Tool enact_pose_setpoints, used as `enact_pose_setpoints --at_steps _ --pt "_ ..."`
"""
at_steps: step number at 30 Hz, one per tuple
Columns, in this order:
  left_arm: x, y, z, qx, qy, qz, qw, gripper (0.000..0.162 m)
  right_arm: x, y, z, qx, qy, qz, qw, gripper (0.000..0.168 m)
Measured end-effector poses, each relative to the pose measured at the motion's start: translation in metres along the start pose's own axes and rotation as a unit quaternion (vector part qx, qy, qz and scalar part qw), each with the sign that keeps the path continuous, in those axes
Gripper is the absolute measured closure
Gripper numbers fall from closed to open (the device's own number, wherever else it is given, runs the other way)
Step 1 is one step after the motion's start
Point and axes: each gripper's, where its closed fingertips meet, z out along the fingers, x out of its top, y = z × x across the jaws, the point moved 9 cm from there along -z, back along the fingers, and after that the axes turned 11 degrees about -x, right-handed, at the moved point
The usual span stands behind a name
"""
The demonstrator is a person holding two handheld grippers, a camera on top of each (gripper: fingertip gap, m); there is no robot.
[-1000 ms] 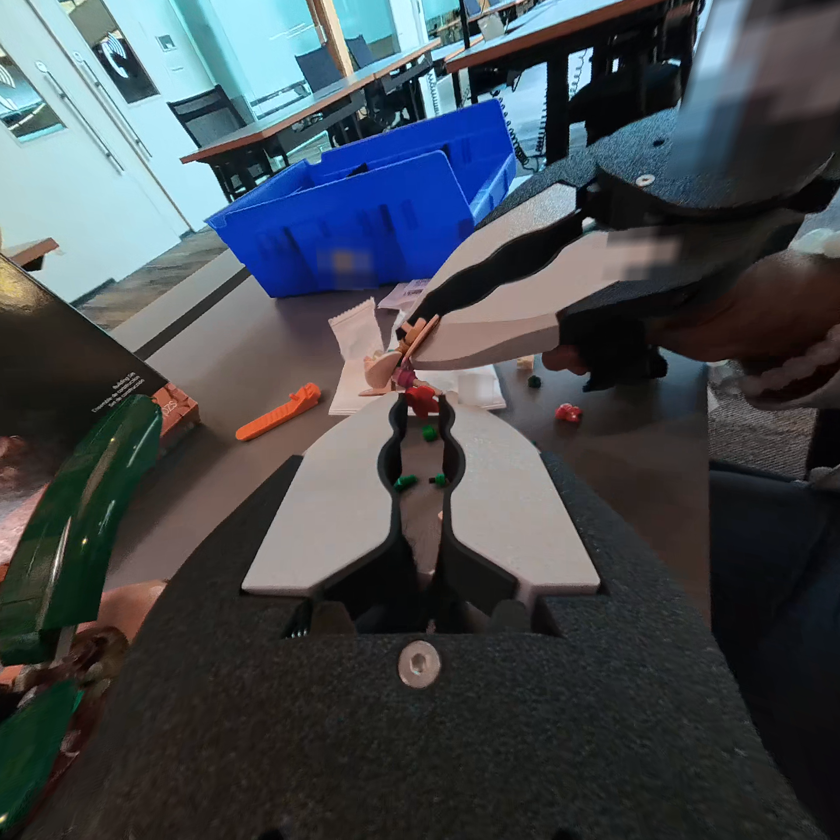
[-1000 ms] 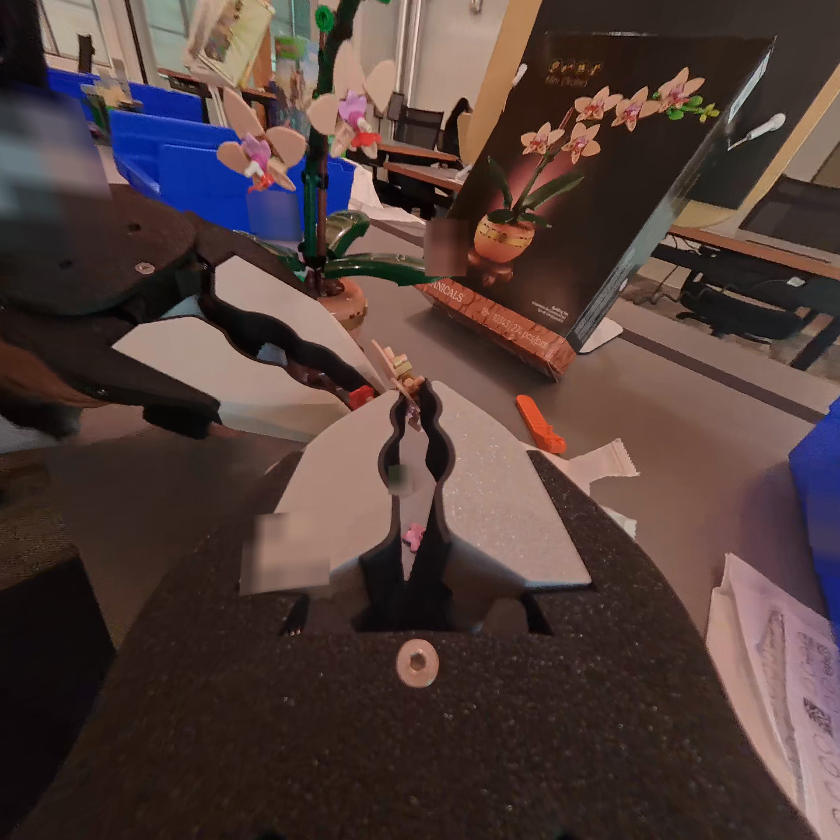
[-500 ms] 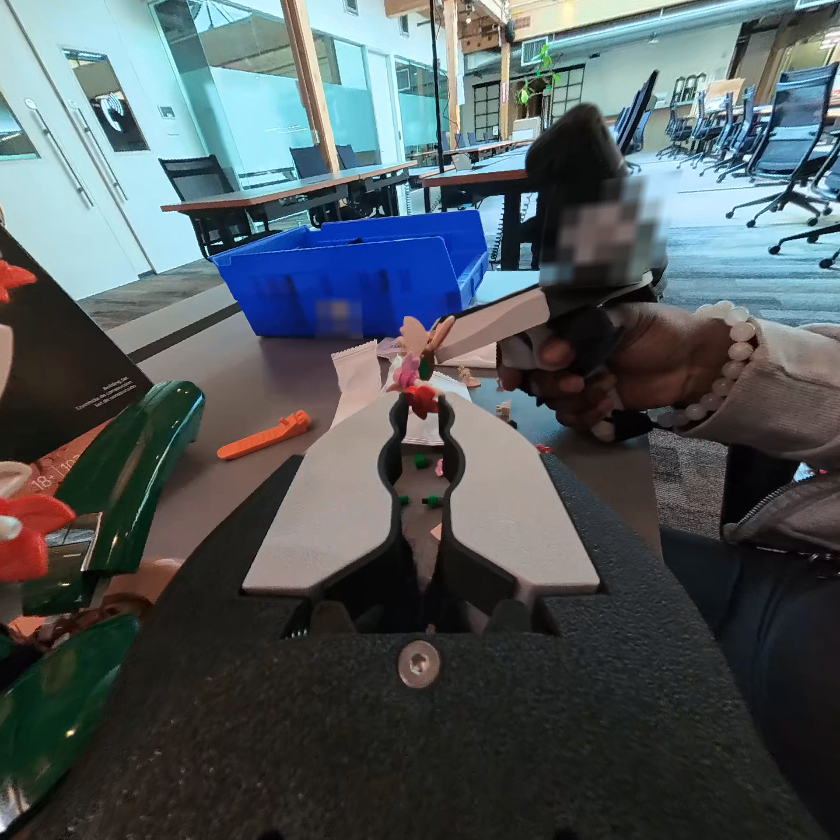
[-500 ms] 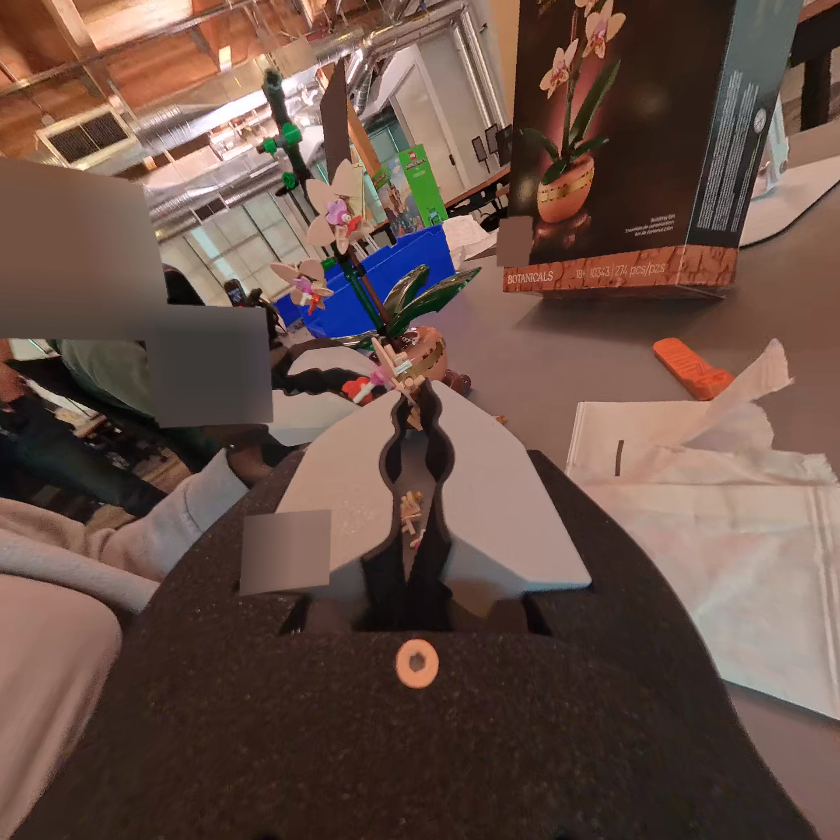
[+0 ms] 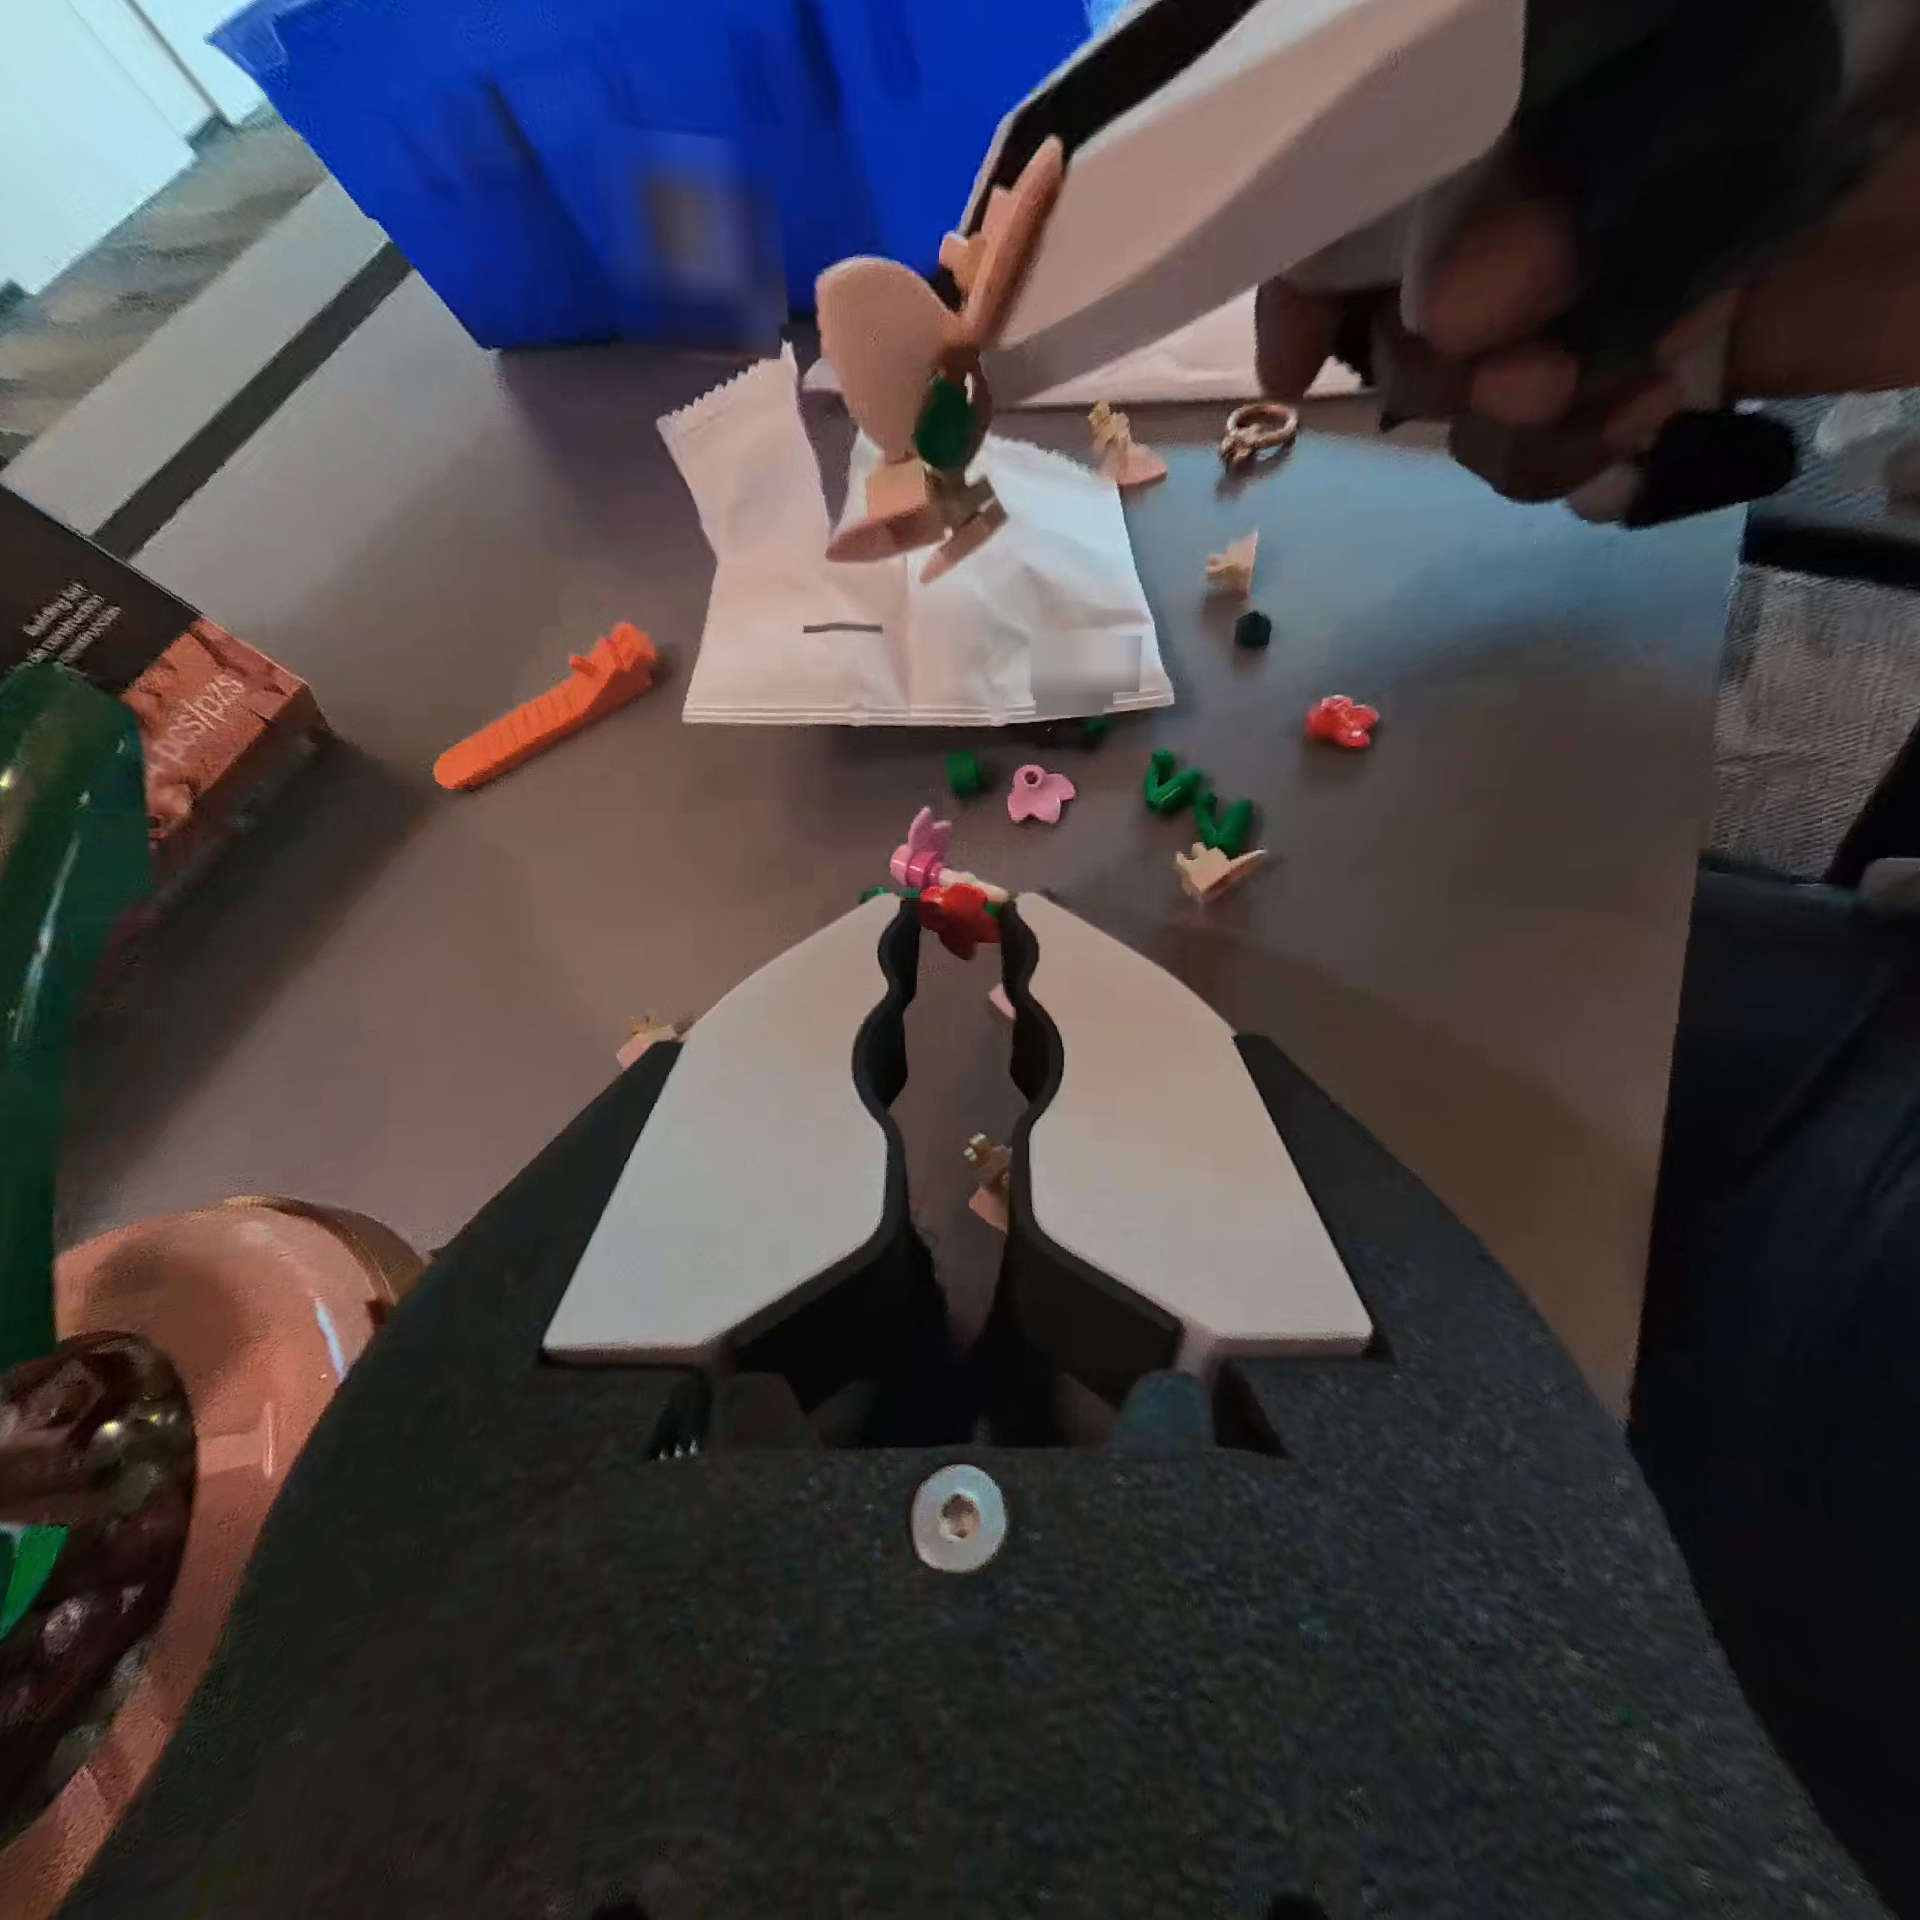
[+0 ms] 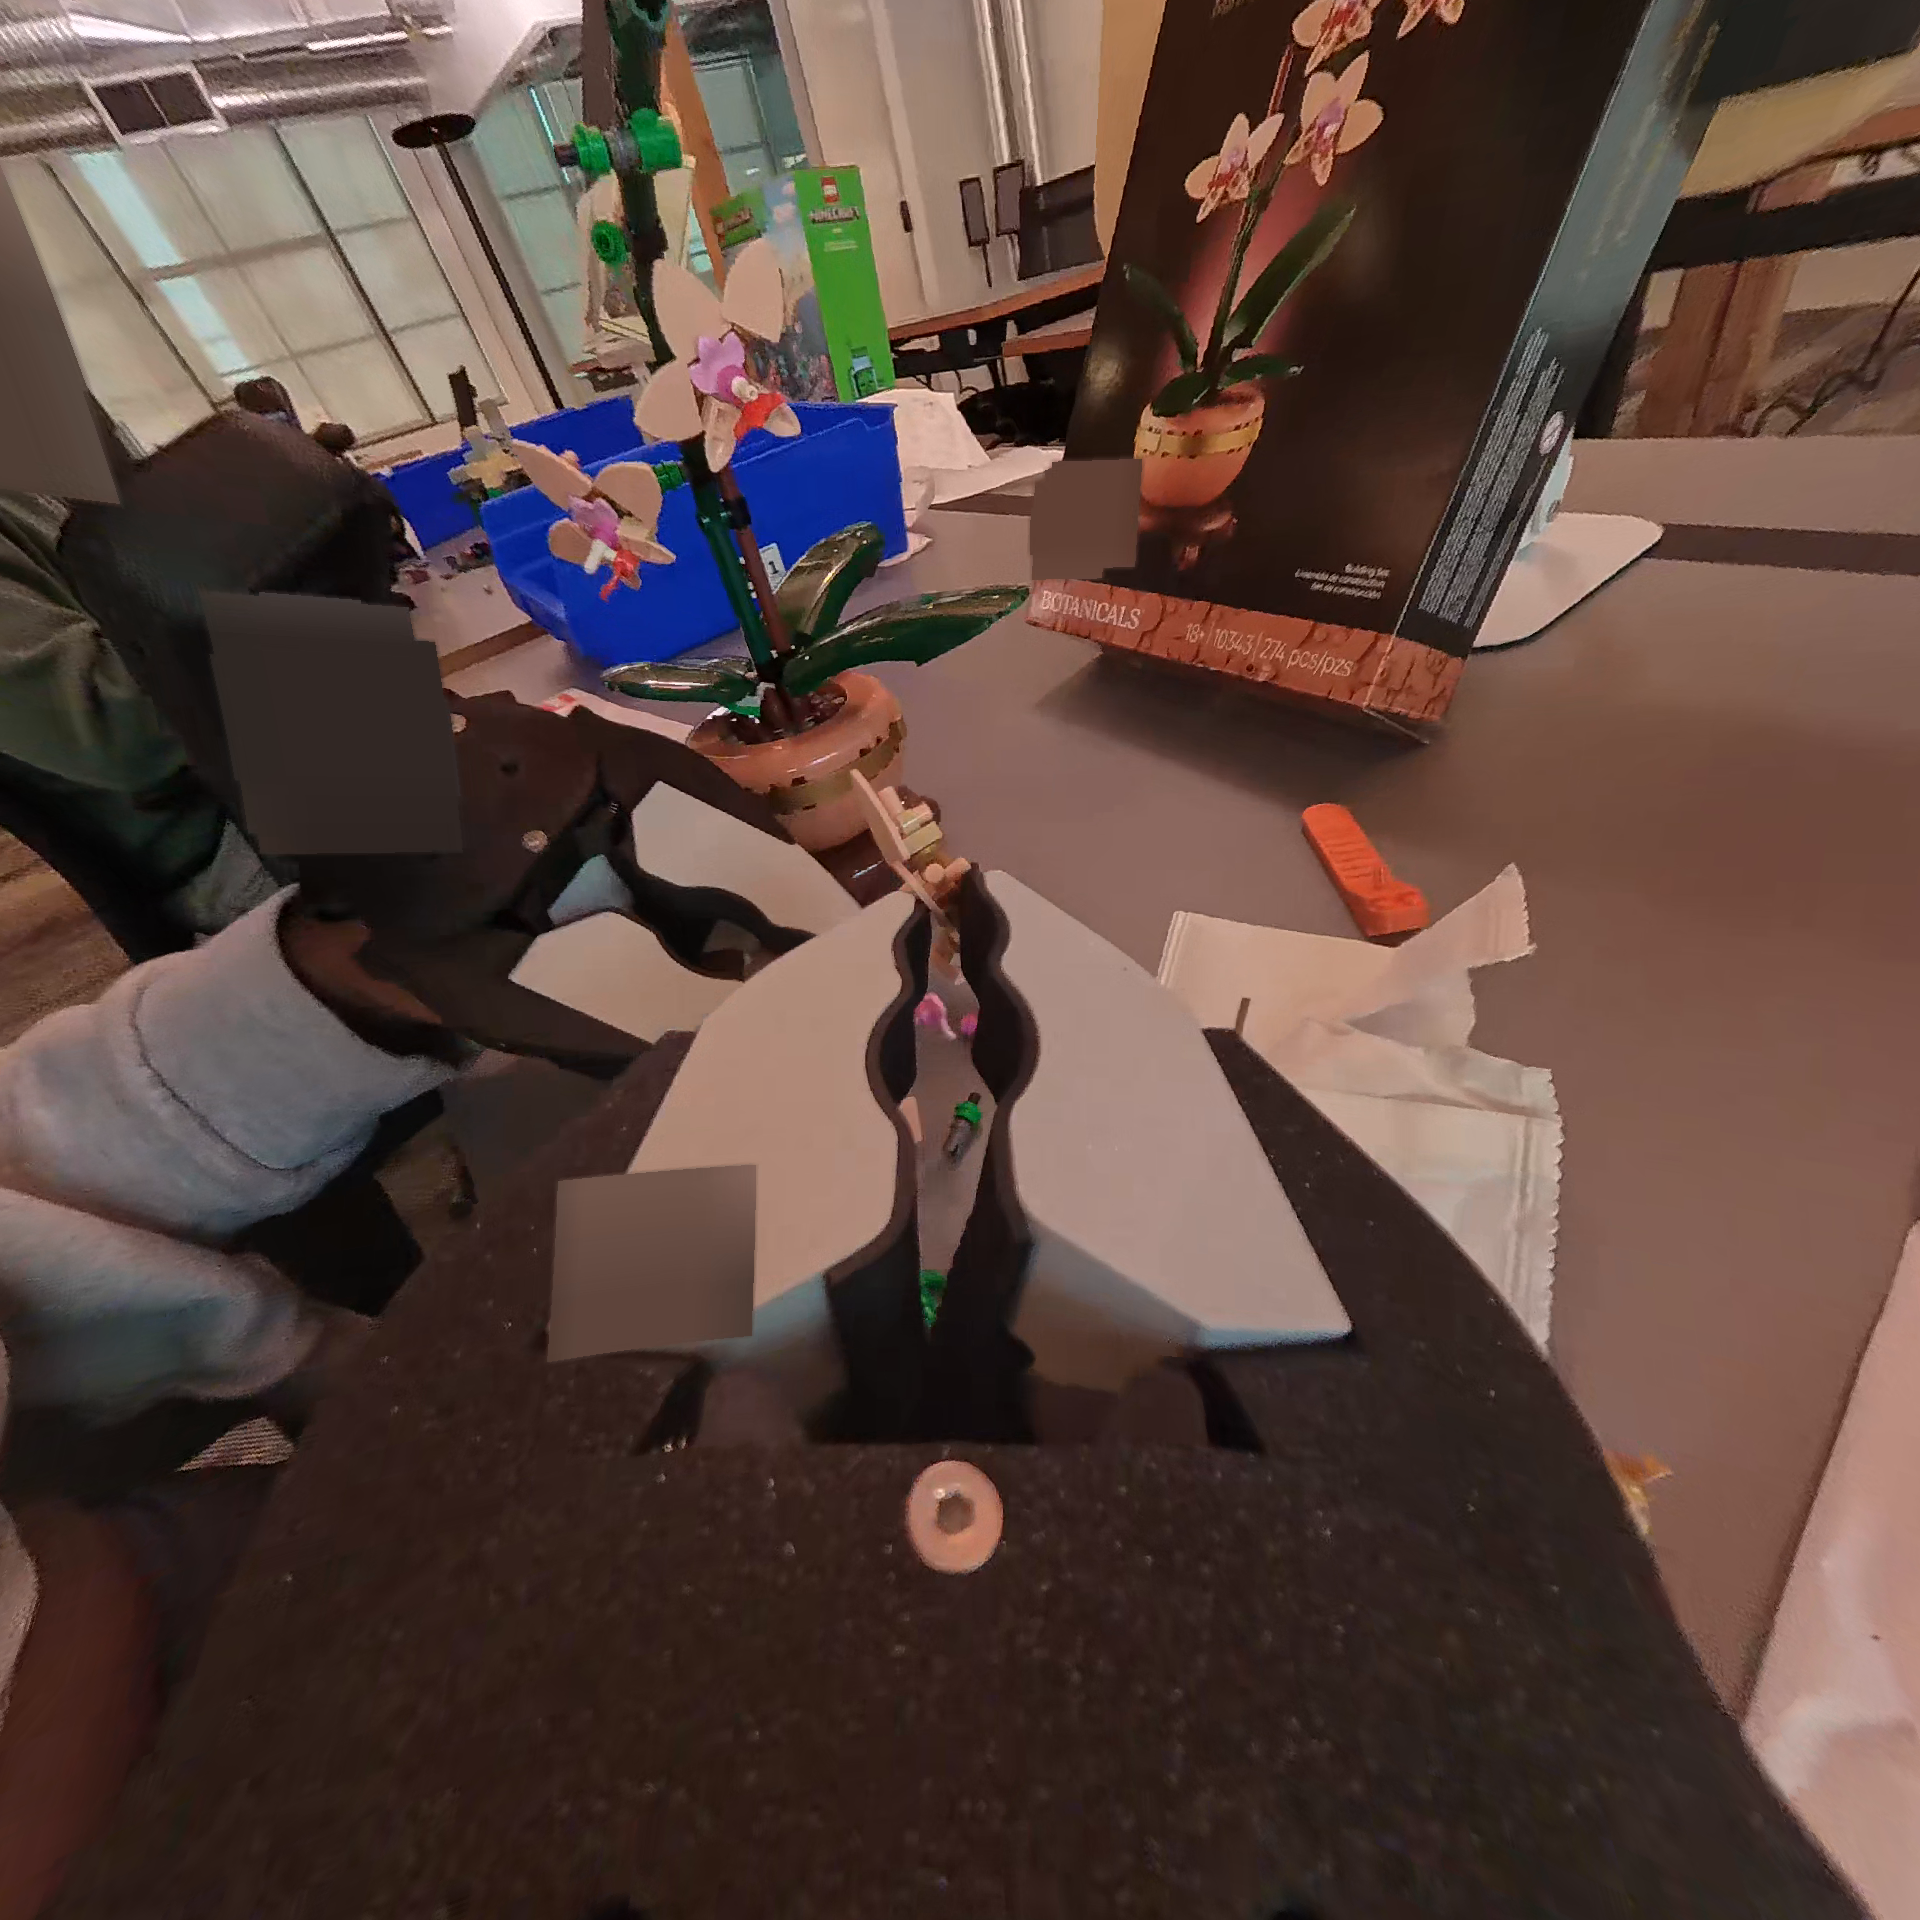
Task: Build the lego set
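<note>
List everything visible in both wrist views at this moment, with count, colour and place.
petal assembly: 1, tan with green core, held in the air above the white bags
red and pink piece: 1, at the left gripper tips
orchid model: 1, tan pot, green leaves, two blooms, on the table's left side
set box: 1, black, standing at the back
brick separator: 1, orange, left of the bags
white bags: a small stack, table centre
loose pieces: several, green, pink, red, tan, scattered right of the bags
blue bins: at least 2, behind the model
table: 1, grey
left gripper: shut on the red and pink piece
right gripper: shut on the petal assembly
</note>
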Motion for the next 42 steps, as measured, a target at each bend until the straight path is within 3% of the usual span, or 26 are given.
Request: enact_pose_setpoints --at_steps 1,6,9,13,15,19,24,28,31,34,38,42 --pt "0.000 0.002 0.002 0.003 -0.006 0.008 1.000 0.136 -0.001 0.001 0.000 0.005 -0.003 0.009 1.000 0.164" --pt "0.004 0.005 0.003 0.006 -0.002 0.017 1.000 0.127 -0.005 0.005 -0.001 0.010 -0.029 0.014 0.999 0.163" --pt "0.010 0.001 -0.004 0.032 0.056 0.025 0.998 0.123 -0.004 0.002 0.000 0.023 -0.048 -0.033 0.998 0.164" --pt "0.026 0.010 -0.020 0.050 0.184 0.102 0.976 0.137 0.001 -0.009 -0.001 0.024 -0.070 -0.169 0.983 0.164" --pt "0.028 0.013 -0.021 0.062 0.191 0.129 0.971 0.145 0.005 -0.016 -0.001 0.018 -0.070 -0.225 0.972 0.164" --pt "0.026 0.015 -0.017 0.061 0.162 0.149 0.974 0.143 0.012 -0.026 -0.004 0.018 -0.059 -0.284 0.957 0.163" --pt "0.029 0.018 -0.019 0.086 0.167 0.156 0.970 0.153 0.014 -0.031 -0.005 -0.002 -0.051 -0.265 0.963 0.164" --pt "0.032 0.023 -0.018 0.164 0.155 0.202 0.953 0.154 0.013 -0.033 -0.004 -0.027 -0.041 -0.191 0.980 0.165" --pt "0.035 0.025 -0.018 0.176 0.168 0.158 0.957 0.155 0.007 -0.033 -0.003 -0.038 0.000 -0.120 0.992 0.165" --pt "0.036 0.020 -0.020 0.091 0.227 0.028 0.969 0.158 -0.002 -0.041 -0.008 -0.080 0.062 -0.161 0.982 0.165" --pt "0.036 0.021 -0.021 0.048 0.270 -0.041 0.961 0.160 -0.003 -0.058 -0.012 -0.179 0.099 -0.346 0.916 0.165" --pt "0.034 0.017 -0.024 -0.049 0.312 -0.124 0.941 0.160 -0.003 -0.064 -0.015 -0.215 0.125 -0.451 0.857 0.165"
